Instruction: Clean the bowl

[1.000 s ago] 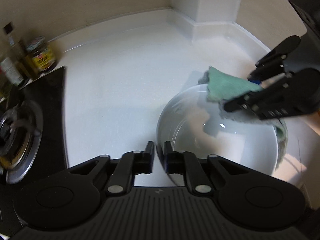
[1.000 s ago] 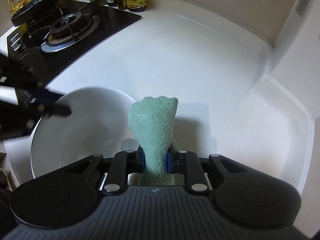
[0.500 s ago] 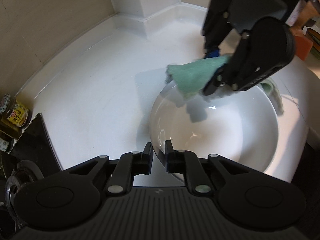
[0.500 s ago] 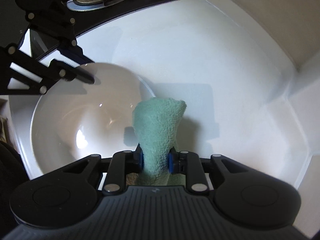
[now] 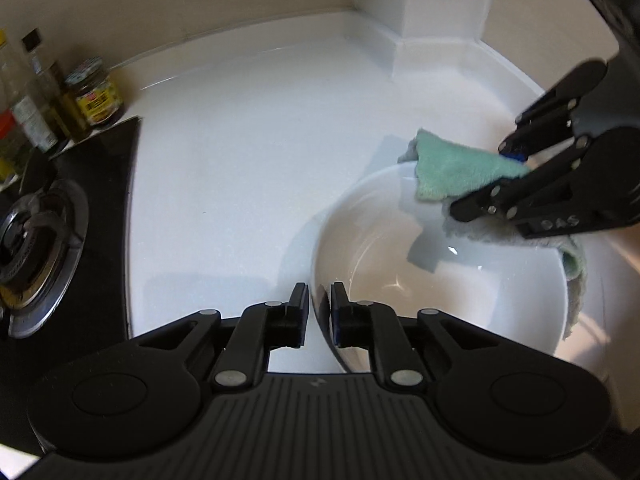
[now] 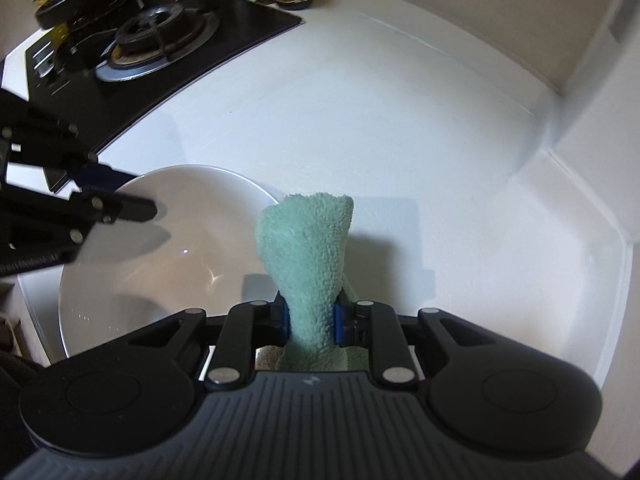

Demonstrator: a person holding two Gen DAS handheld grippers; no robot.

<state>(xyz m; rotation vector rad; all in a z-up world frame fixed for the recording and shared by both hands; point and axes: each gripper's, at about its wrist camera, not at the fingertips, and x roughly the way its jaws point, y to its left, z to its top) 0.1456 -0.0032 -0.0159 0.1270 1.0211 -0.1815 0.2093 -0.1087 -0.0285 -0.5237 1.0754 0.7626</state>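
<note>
The white bowl (image 5: 440, 280) sits on the white counter (image 5: 240, 160) near its corner. The left gripper (image 5: 319, 300) pinches the bowl's near rim; the right gripper (image 6: 310, 316) is clamped on a green cloth (image 6: 312, 248) above the far rim. A hard wipe could tip the bowl or slip the rim free. Both reach in low, facing each other.

A white countertop (image 5: 240, 152) carries a white bowl (image 5: 400, 264), black gas hob (image 5: 60, 208) and condiment jars (image 5: 94, 96).
</note>
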